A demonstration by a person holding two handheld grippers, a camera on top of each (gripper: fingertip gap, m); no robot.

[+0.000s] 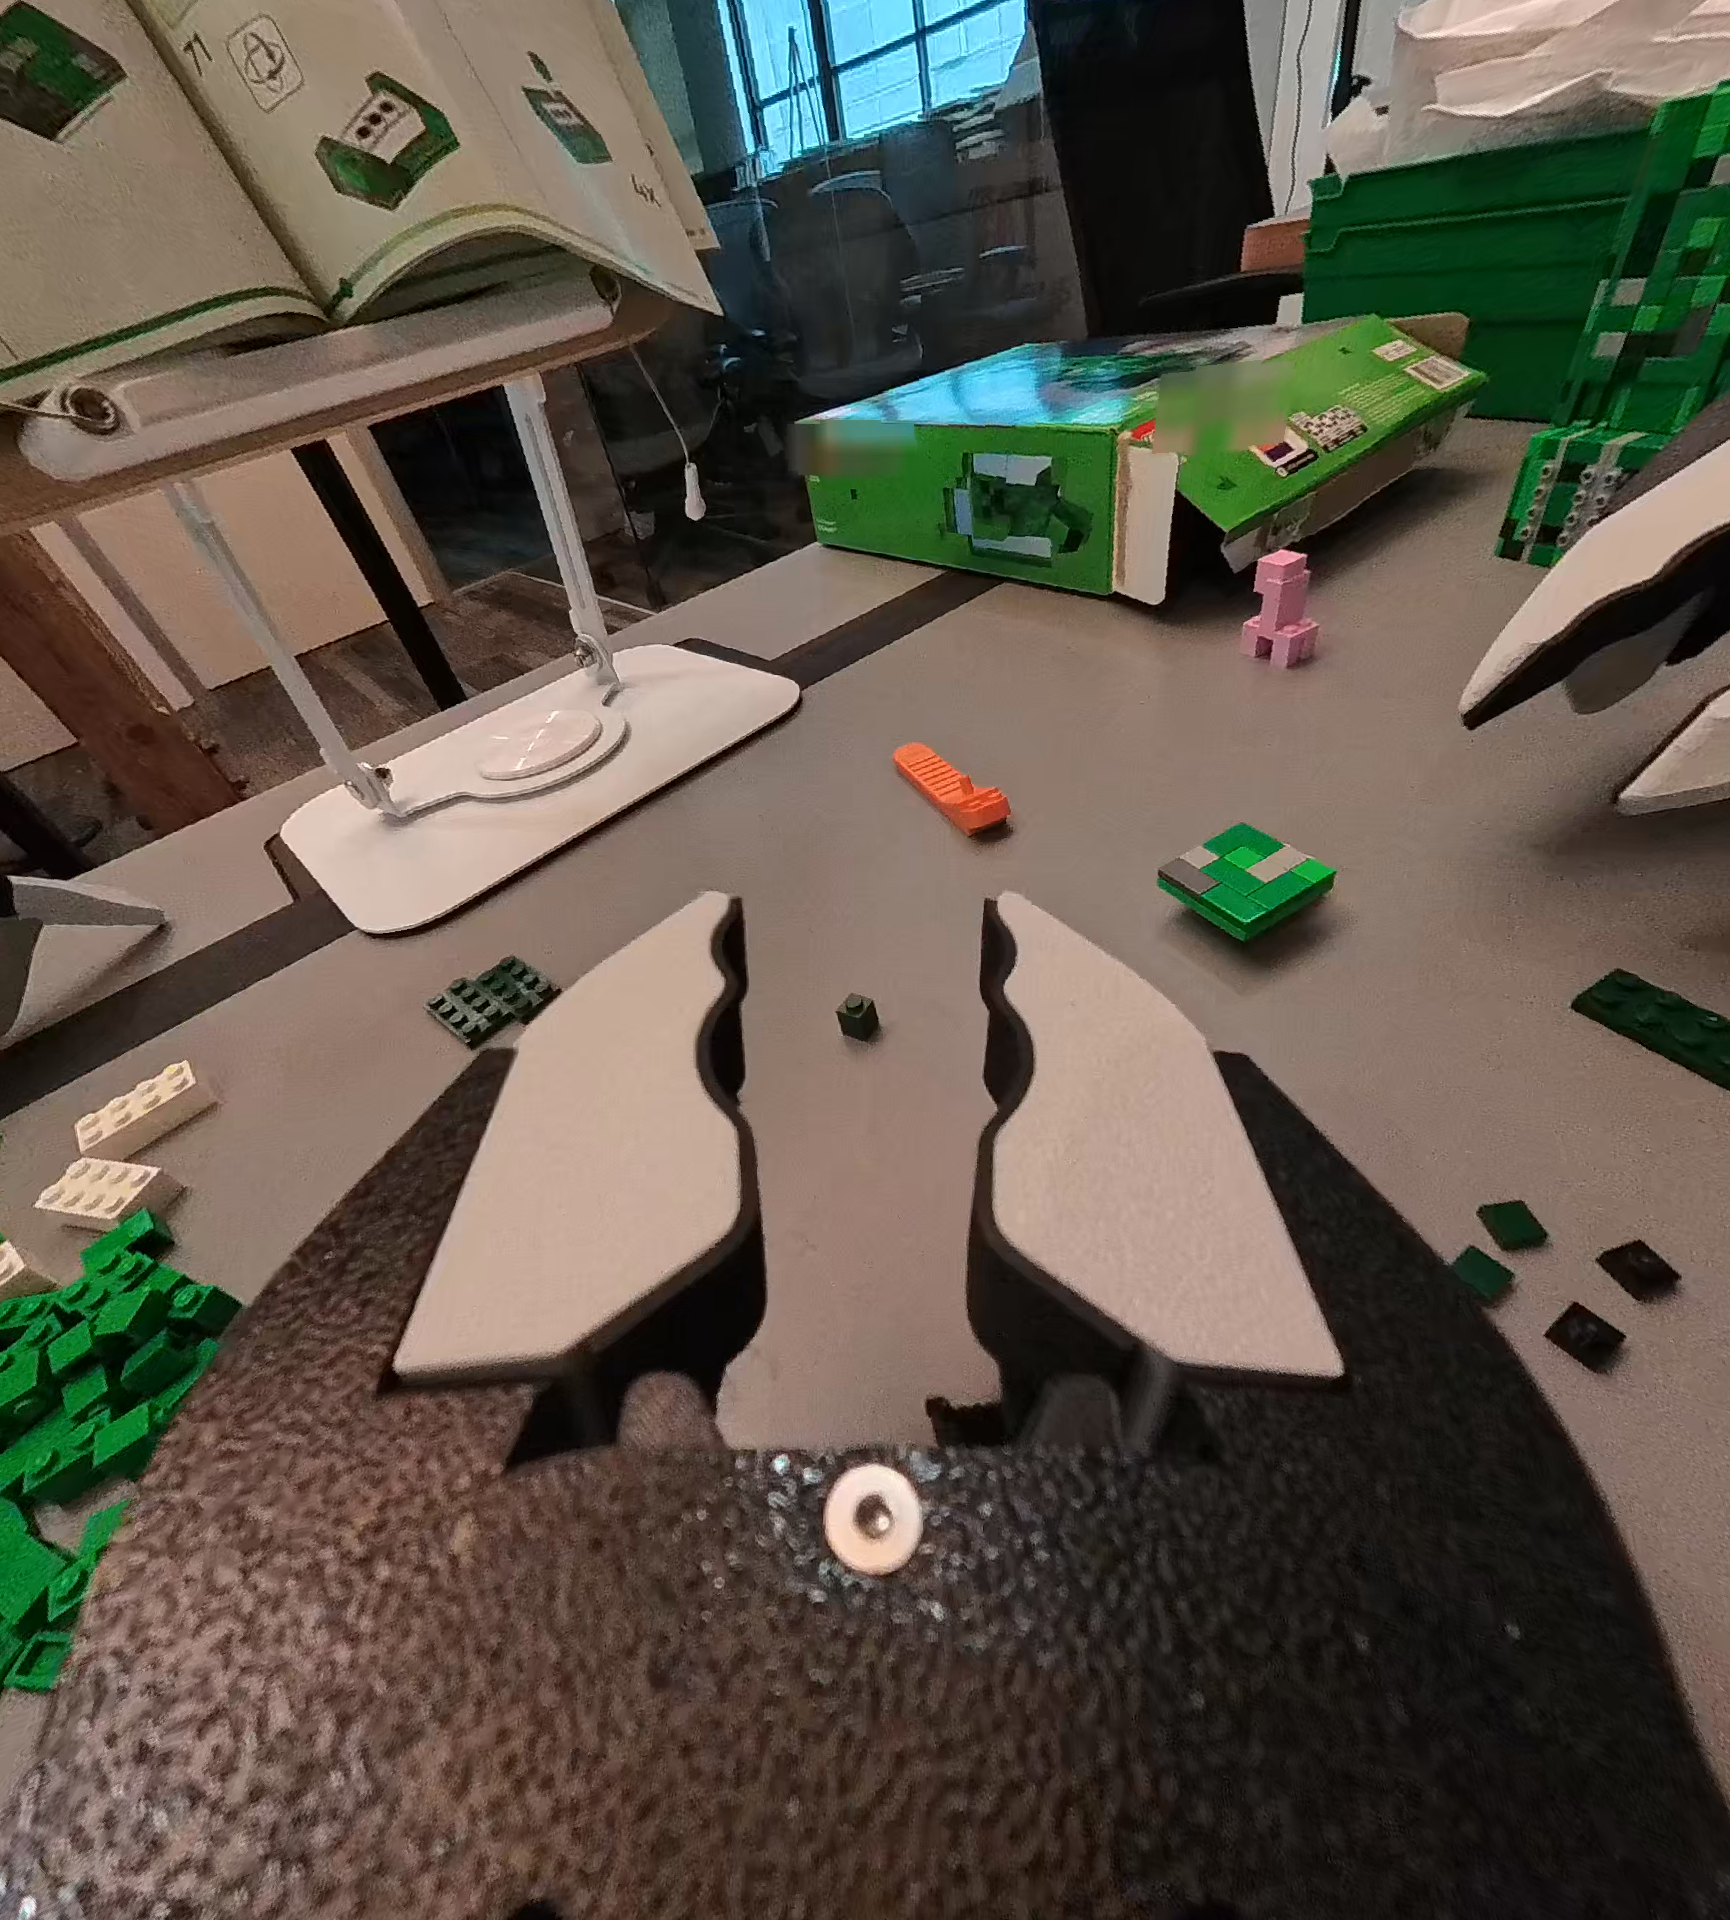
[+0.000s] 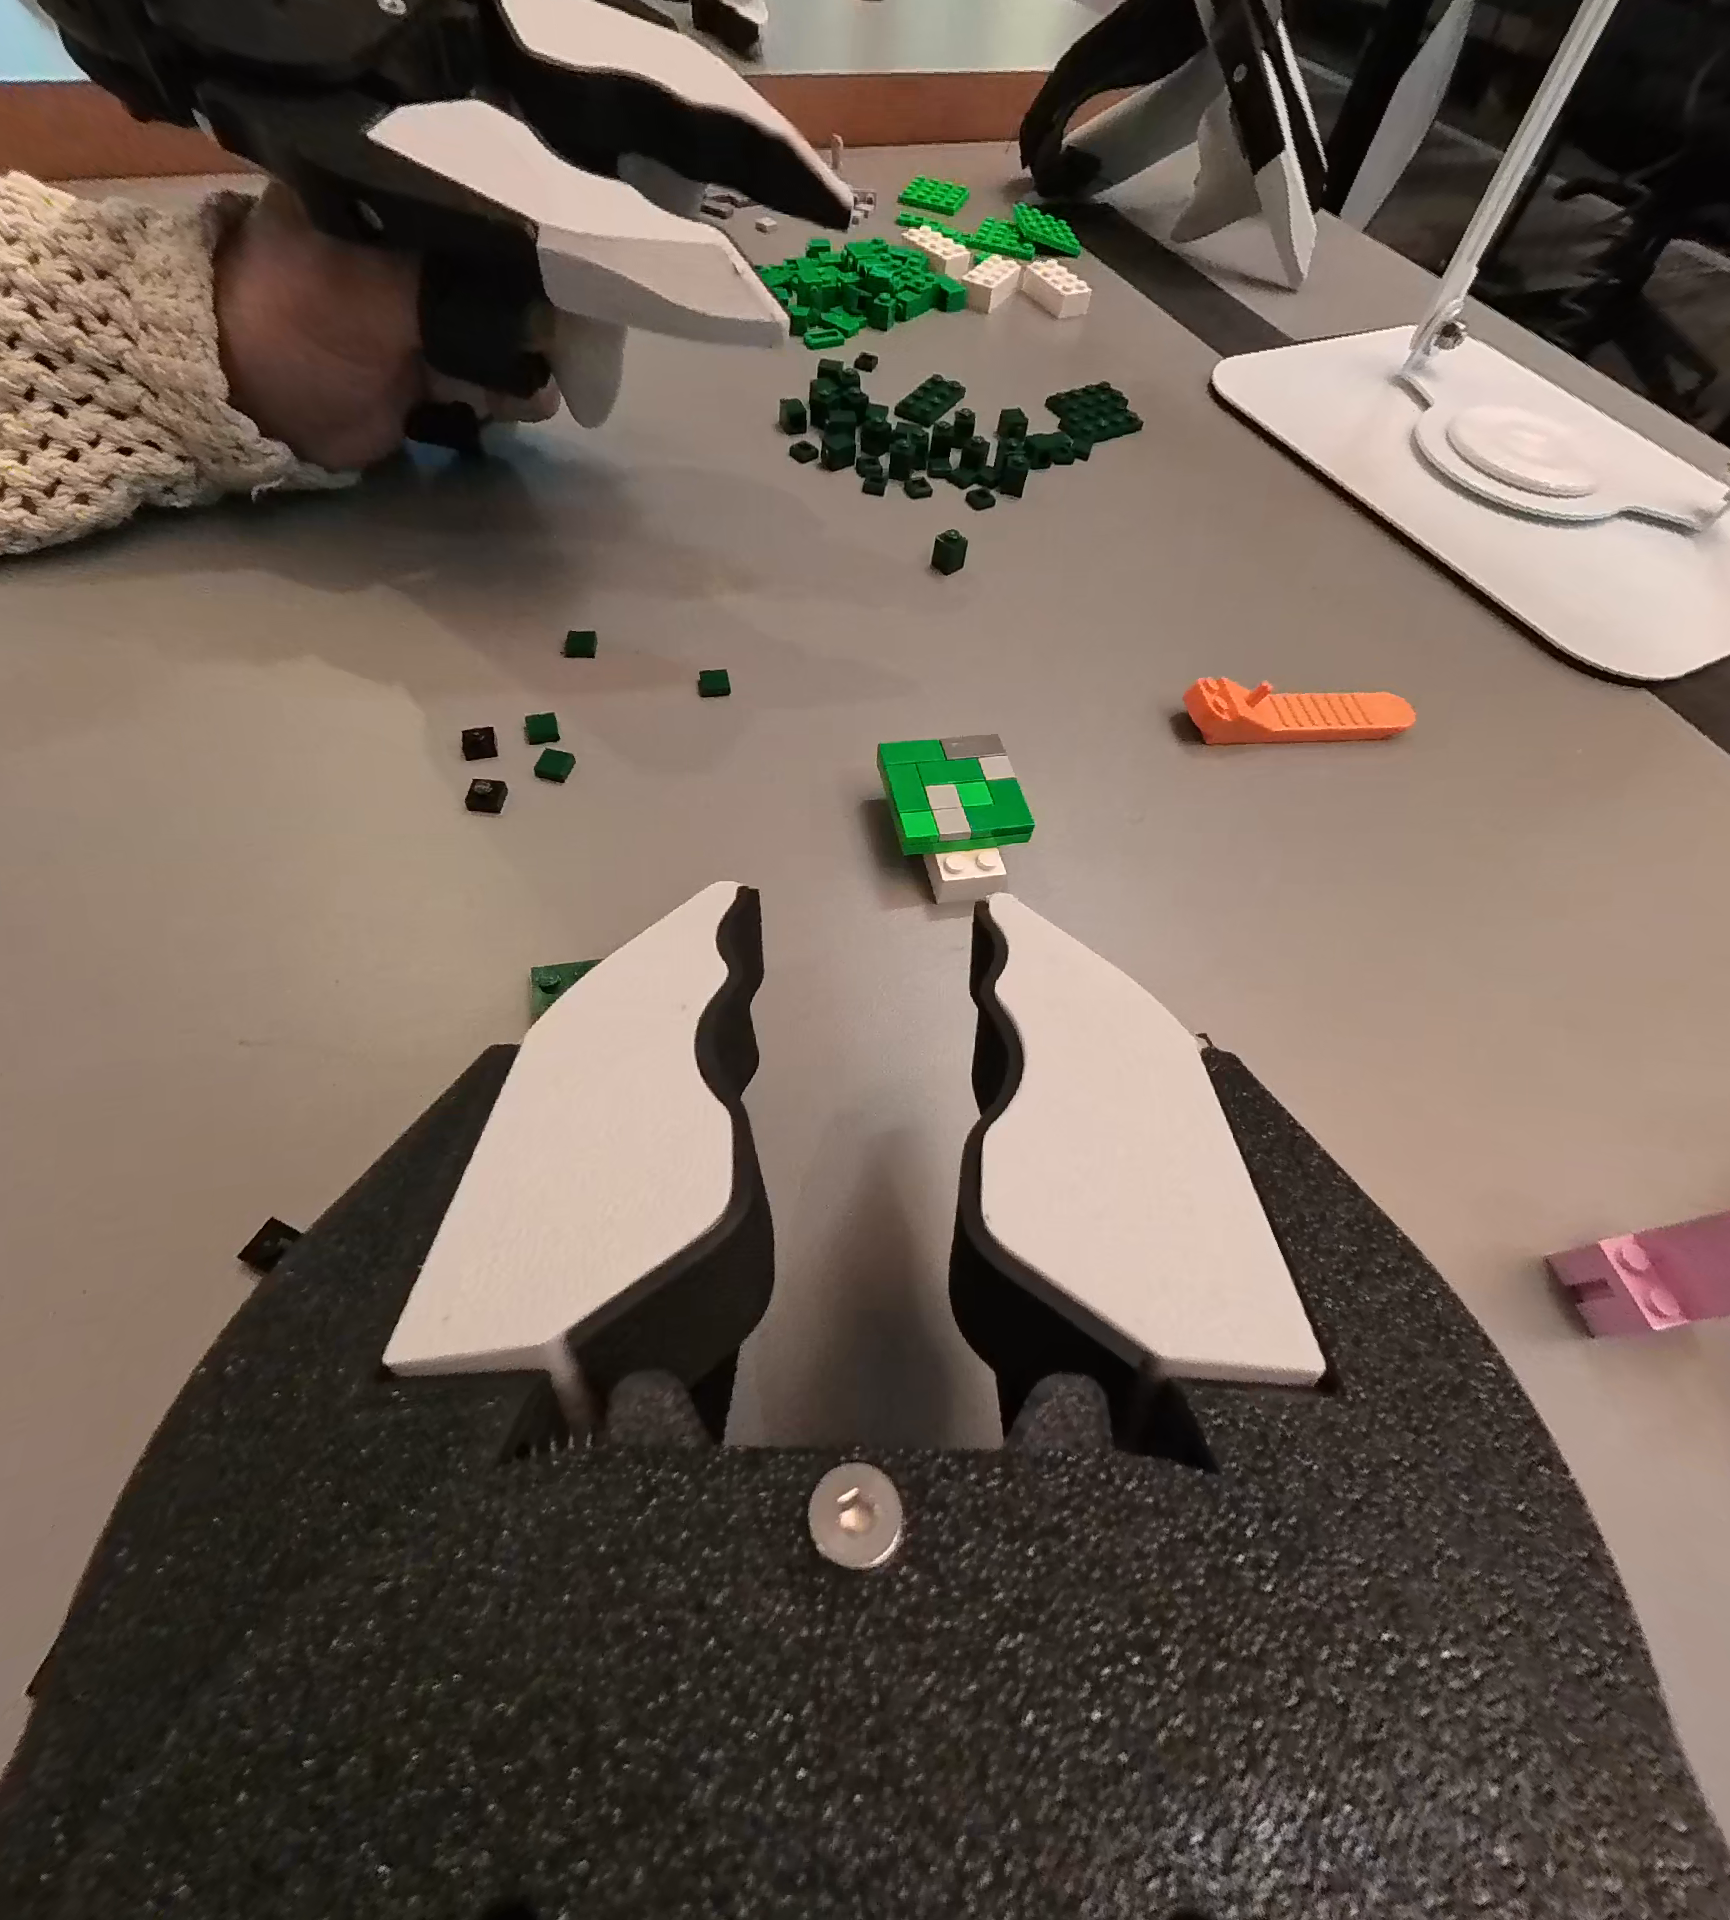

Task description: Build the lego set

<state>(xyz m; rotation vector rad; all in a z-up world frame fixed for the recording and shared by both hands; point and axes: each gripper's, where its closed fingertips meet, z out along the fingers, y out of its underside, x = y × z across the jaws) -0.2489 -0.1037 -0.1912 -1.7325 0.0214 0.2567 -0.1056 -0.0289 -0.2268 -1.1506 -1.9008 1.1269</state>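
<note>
My left gripper (image 1: 861,914) is open and empty above the table, with a small dark green 1x1 brick (image 1: 857,1016) lying just beyond its tips; the brick also shows in the right wrist view (image 2: 948,551). My right gripper (image 2: 866,902) is open and empty, pointing at a small green-and-grey tiled assembly (image 2: 954,795) on a white brick (image 2: 967,875). The assembly also shows in the left wrist view (image 1: 1245,879). The left gripper appears in the right wrist view (image 2: 799,260), held by a hand in a knit sleeve. The right gripper's fingers (image 1: 1650,592) show at the right edge of the left wrist view.
An orange brick separator (image 1: 949,790) lies mid-table. Piles of green (image 2: 861,286), dark green (image 2: 944,431) and white bricks (image 1: 144,1107) lie around. A book stand base (image 1: 539,779) holds the instruction booklet (image 1: 217,156). The green box (image 1: 1100,468), a pink figure (image 1: 1279,611), a large green build (image 1: 1692,312) and a dark green plate (image 1: 1676,1029) stand around. About 15 cm separates my left fingertips from my right. About 8 cm separates my left fingertips from the small dark green 1x1 brick (image 1: 857,1016).
</note>
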